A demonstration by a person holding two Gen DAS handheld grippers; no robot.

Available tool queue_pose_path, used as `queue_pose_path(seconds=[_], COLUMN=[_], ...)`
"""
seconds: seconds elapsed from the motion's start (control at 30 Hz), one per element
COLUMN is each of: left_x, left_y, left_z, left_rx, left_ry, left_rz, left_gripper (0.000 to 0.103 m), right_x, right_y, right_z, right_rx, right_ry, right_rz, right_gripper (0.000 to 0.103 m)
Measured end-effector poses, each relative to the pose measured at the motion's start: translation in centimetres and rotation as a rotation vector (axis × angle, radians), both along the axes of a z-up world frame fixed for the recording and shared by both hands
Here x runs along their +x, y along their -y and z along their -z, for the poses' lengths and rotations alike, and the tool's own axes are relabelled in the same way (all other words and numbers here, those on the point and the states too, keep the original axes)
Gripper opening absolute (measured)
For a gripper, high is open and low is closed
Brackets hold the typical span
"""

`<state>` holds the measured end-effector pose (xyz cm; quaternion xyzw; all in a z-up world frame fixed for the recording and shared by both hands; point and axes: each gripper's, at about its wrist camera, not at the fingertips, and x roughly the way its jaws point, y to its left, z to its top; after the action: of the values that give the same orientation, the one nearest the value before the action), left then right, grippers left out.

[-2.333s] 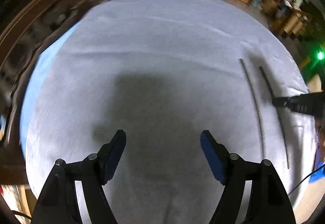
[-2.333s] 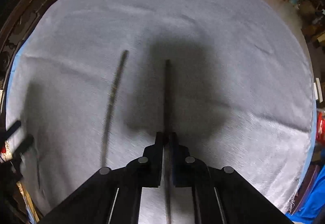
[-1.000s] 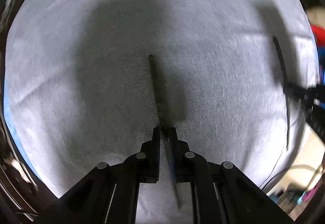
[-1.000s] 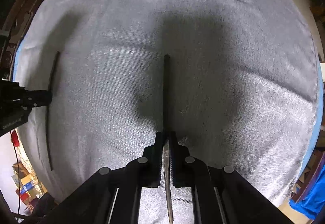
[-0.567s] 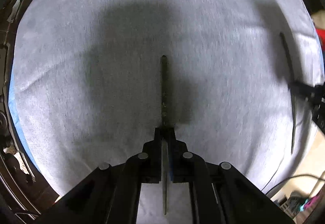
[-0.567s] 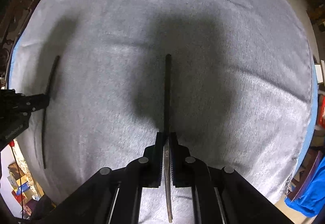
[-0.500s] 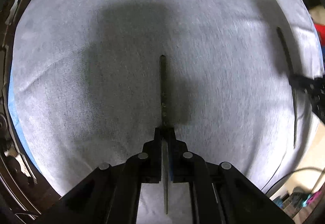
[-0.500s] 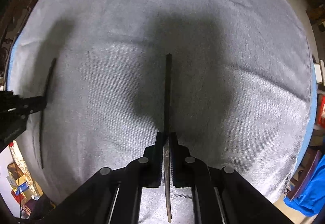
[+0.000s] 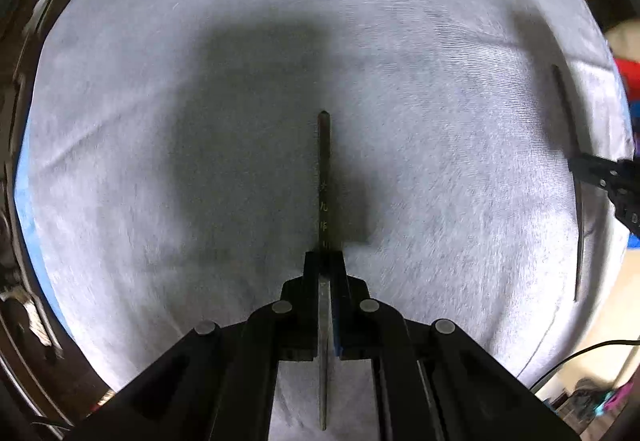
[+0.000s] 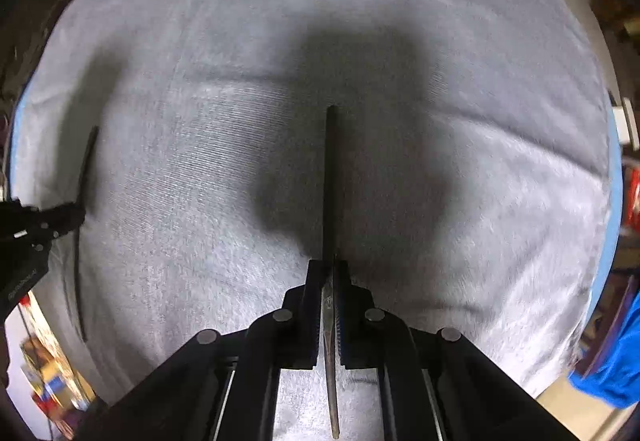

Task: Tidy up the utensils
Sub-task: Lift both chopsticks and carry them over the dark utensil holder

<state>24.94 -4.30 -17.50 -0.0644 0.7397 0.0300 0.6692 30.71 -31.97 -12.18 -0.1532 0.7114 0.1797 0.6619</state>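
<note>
Pointing straight down over a round table (image 9: 200, 41) draped in a pale grey cloth (image 9: 440, 121), the left gripper (image 9: 323, 261) pinched a dark chopstick (image 9: 323, 177) between its pressed-together fingers (image 9: 310, 273), the stick's blunt end reaching out over the middle of the cloth and its thin end trailing back toward the near edge; faint characters ran down its shaft. Toward the table's right edge in that view, the right gripper (image 9: 574, 163) came in from the side, clamped on a second chopstick (image 9: 566, 113). Seen from the right wrist, the right gripper (image 10: 329, 265) likewise held its fingers (image 10: 314, 277) tight on the second chopstick (image 10: 330, 177), which lay along the line of view above the cloth (image 10: 480, 161), the gripper's broad shadow beneath it. At the table's (image 10: 615, 177) left edge in that view, the left gripper (image 10: 78, 215) showed gripping the first chopstick (image 10: 86, 169) partway along its length. Blue fabric (image 10: 612, 361) hung blurred past the table's lower right rim.
</note>
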Motion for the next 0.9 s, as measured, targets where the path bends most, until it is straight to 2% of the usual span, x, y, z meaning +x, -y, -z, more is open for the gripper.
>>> queue_pose_path(seconds=[0.13,0.23,0.3,0.4,0.47,0.6,0.7,0.9], left_x=[-3.3,-6.0,-8.0,-11.0,-12.1,-14.2,-16.6,-19.0], left_y=[-1.7,-2.7,-3.2,-3.6,-4.9,-4.7,-5.3,-7.6], left_z=[-1.5,-3.1,-4.5,-6.9,-8.1,-11.0,-12.5,-14.1], left_rx=[-0.057,-0.105,-0.134,-0.13,-0.158,-0.177,-0.192,-0.226], left_ry=[0.075,0.152,0.213,0.33,0.401,0.508,0.583,0.673], left_rz=[-0.089,-0.147,-0.189,-0.237,-0.273,-0.335,-0.379,-0.458], left_gripper=[0.005,0.005,0.005,0.005,0.005,0.005,0.005,0.005], right_x=[-1.6,-3.4,-4.6,-6.7,-8.0,-10.1,-11.5,-14.5], right_y=[3.4,6.1,7.7,9.2,9.9,12.5,12.9,14.1], right_z=[-2.4,-5.2,-6.7,-8.6,-9.0,-10.9,-10.8,-11.5], right_rx=[0.092,0.185,0.261,0.343,0.394,0.486,0.534,0.636], right_ry=[0.052,0.128,0.166,0.228,0.25,0.299,0.331,0.373], right_rz=[0.09,0.171,0.224,0.271,0.306,0.375,0.413,0.478], right_gripper=[0.007,0.007,0.007,0.007,0.007,0.007,0.007,0.007])
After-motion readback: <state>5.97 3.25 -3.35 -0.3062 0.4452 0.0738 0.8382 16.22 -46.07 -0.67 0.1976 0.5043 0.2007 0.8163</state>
